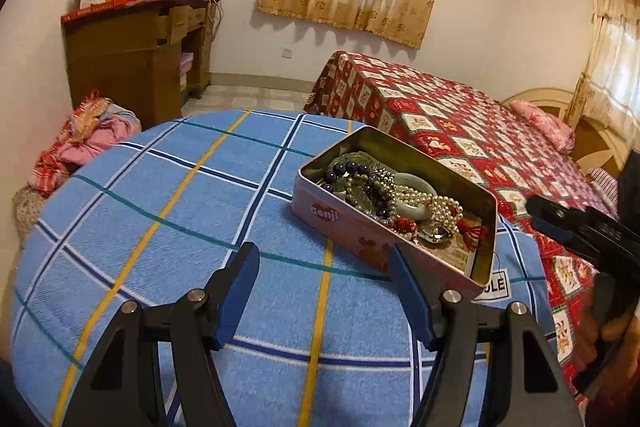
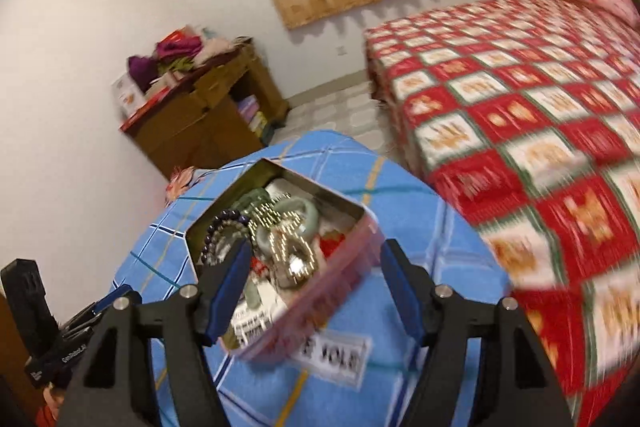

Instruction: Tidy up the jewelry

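We found the pink rectangular metal tin of bead bracelets and pearls on the blue plaid cloth, long axis running diagonally toward the red patterned bed. Both the left gripper and right gripper stood open, gripping nothing (right view blurred). We judged the next pick best made slowly, on one strand.
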`<state>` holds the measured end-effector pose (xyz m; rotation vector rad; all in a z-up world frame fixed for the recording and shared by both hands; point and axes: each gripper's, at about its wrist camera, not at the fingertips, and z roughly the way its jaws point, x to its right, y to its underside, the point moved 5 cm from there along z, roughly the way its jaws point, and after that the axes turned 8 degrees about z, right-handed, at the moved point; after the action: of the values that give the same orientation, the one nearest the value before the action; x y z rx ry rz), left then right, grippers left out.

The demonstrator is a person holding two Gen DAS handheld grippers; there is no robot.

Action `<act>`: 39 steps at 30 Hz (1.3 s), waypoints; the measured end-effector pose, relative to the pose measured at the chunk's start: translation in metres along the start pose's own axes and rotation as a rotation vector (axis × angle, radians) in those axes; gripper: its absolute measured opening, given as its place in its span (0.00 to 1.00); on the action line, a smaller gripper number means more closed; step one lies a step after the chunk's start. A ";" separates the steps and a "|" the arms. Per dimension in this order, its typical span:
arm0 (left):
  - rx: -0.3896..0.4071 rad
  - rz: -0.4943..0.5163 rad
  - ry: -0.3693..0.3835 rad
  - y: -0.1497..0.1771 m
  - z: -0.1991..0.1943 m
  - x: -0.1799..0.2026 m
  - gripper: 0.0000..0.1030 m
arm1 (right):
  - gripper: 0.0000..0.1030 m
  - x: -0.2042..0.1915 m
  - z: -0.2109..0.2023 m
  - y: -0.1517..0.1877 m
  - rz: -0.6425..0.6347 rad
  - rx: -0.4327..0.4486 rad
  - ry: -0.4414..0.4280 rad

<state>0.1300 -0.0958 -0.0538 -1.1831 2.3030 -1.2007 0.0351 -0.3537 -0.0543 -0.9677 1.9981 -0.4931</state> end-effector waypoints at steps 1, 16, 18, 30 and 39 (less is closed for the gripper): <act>-0.013 0.004 -0.018 0.001 -0.003 0.002 0.65 | 0.68 0.001 -0.005 0.004 0.008 -0.001 0.018; -0.069 0.071 -0.121 0.027 -0.048 0.043 0.65 | 0.81 -0.010 -0.063 0.045 0.006 0.043 0.133; -0.082 0.086 -0.145 0.028 -0.050 0.048 0.65 | 0.81 -0.011 -0.066 0.048 0.008 0.038 0.136; -0.090 0.096 -0.234 0.033 -0.066 0.064 0.65 | 0.81 -0.020 -0.084 0.057 -0.020 0.053 0.170; -0.059 0.094 -0.308 0.024 -0.091 0.065 0.65 | 0.81 -0.047 -0.111 0.055 -0.091 0.152 0.186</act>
<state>0.0245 -0.0891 -0.0095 -1.1730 2.1471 -0.8564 -0.0640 -0.2838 -0.0017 -0.9495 2.0515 -0.7992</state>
